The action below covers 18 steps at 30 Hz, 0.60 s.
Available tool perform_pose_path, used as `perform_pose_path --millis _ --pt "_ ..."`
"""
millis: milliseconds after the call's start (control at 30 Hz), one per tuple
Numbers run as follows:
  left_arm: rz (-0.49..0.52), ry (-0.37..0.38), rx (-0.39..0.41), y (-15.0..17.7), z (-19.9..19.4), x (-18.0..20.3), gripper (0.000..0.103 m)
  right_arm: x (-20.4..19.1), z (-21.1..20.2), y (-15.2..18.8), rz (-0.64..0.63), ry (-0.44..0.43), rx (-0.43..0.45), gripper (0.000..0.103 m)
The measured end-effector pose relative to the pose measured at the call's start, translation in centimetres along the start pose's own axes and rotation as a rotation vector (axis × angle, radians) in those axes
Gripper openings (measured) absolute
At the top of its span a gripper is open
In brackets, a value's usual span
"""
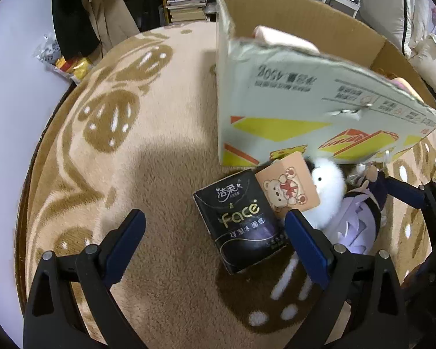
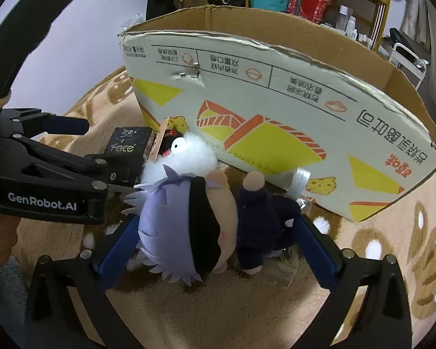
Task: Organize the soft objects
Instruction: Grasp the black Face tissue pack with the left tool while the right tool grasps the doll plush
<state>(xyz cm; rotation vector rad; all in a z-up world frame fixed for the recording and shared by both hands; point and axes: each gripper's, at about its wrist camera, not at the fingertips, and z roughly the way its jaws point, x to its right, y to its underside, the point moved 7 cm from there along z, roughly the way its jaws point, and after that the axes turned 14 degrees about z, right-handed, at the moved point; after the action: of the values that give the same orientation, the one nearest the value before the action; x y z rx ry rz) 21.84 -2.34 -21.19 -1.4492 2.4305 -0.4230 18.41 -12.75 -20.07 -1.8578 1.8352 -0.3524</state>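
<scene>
A black "Face" tissue pack (image 1: pixel 241 224) lies on the rug before a cardboard box (image 1: pixel 290 110). My left gripper (image 1: pixel 215 224) is open, its right finger beside the pack. A white fluffy plush (image 1: pixel 328 192) with a bear tag (image 1: pixel 290 186) lies next to it. A doll with lilac hair and navy clothes (image 2: pixel 200 226) lies between the open jaws of my right gripper (image 2: pixel 215 232). The box (image 2: pixel 276 110) stands just behind it. The left gripper (image 2: pixel 58 145) shows at left around the pack (image 2: pixel 128 142). Pink soft items (image 1: pixel 282 39) sit inside the box.
A beige rug with brown cookie shapes (image 1: pixel 116 122) covers the floor. Shelves with books and bags (image 1: pixel 186 3) and hanging clothes (image 1: pixel 81 14) stand behind. Snack bags (image 1: pixel 66 64) lie at the rug's far left edge.
</scene>
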Motion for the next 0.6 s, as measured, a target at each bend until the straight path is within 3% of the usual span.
perform_pose_path --millis 333,433,600 --pt "-0.054 0.031 -0.020 0.0 1.6 -0.6 0.095 0.3 -0.3 0.2 0.010 -0.005 0.008 0.103" --pt "-0.072 0.052 -0.034 0.1 2.0 -0.8 0.084 0.4 -0.3 0.1 0.009 0.001 0.008 0.103" --pt "-0.068 0.023 -0.039 0.1 2.2 -1.1 0.067 0.3 -0.6 -0.2 -0.003 0.004 0.011 0.103"
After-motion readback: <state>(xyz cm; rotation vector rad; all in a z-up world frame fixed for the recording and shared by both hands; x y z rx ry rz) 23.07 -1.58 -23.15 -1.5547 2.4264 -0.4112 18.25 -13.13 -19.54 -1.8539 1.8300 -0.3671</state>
